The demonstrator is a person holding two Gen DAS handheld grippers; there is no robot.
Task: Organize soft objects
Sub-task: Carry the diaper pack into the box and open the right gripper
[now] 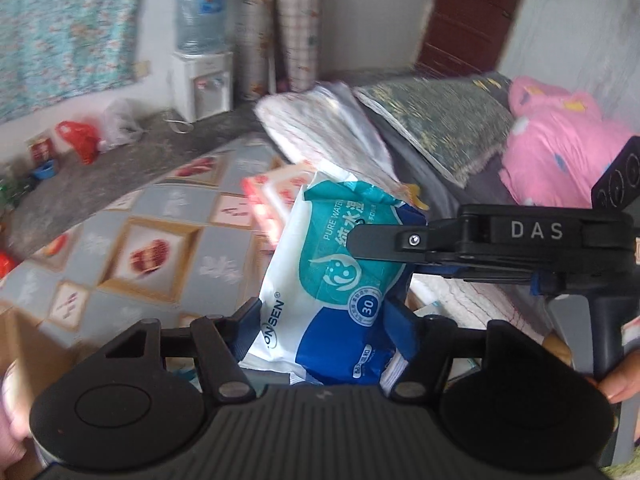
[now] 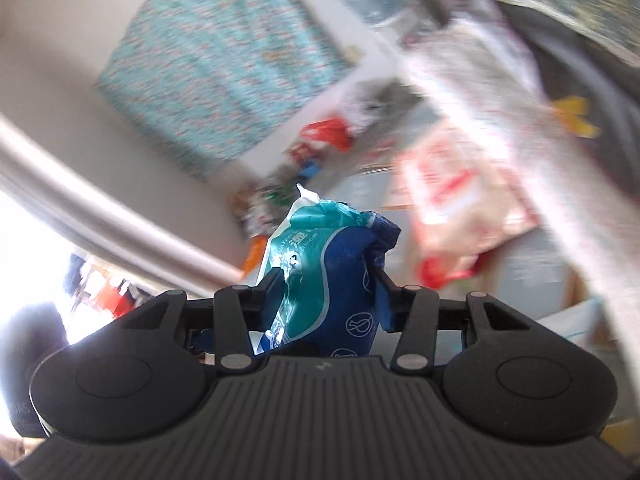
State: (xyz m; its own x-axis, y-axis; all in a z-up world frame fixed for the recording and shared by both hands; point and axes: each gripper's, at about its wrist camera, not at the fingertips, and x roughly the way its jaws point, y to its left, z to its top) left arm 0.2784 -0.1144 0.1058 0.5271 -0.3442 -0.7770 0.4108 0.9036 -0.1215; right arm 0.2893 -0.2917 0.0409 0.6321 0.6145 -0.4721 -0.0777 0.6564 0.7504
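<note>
Left gripper (image 1: 324,324) and right gripper (image 2: 326,292) both clamp the wet-wipe pack (image 1: 340,264); pillows (image 1: 436,128), pink blanket (image 1: 560,148) lie behind.

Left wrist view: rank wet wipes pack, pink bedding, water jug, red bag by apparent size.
1. wet wipes pack, though nearness inflates it
2. pink bedding
3. water jug
4. red bag

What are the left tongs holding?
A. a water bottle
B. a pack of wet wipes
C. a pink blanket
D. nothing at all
B. In the left wrist view the left tongs are closed on a white, teal and blue pack of wet wipes, with both blue pads pressed against its sides.
</note>
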